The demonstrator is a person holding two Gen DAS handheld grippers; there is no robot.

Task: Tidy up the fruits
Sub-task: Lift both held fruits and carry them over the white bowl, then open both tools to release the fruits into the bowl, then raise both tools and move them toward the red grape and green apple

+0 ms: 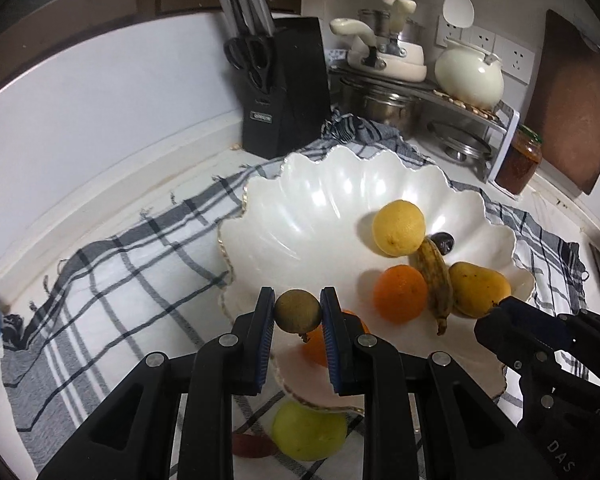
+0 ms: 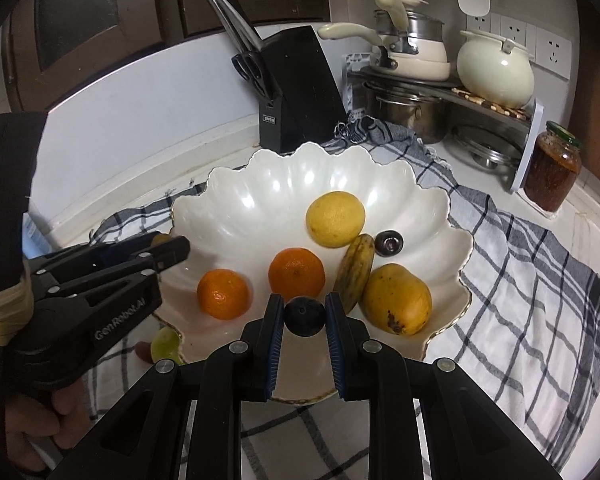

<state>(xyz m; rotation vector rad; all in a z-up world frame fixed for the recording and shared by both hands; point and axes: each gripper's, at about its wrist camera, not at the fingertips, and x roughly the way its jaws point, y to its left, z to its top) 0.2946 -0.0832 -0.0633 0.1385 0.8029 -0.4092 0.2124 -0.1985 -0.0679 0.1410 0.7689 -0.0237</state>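
Left wrist view: a white tabletop [image 1: 112, 184] under a checked cloth [image 1: 112, 280], a knife block [image 1: 286, 88] and pot rack [image 1: 432, 92] at the wall. The left claw [image 1: 298, 312] pinches a brownish round fruit [image 1: 298, 311] above the near rim of the scalloped bowl [image 1: 312, 216]; a lemon [image 1: 398, 227], orange [image 1: 400, 293], banana [image 1: 434, 280] and mango [image 1: 478, 289] lie ahead to its right, a green fruit [image 1: 308, 432] beneath it.

Right wrist view: same cloth and bowl. The right claw [image 2: 305, 316] clamps a dark plum [image 2: 305, 315] over the bowl's near edge; two oranges [image 2: 223, 294] sit ahead-left, the left claw farther left.

Dim indoor light; overhead glare streaks the white bowl [image 1: 320, 200], fruit shadows beside it fall leftward, edges bend and darken.
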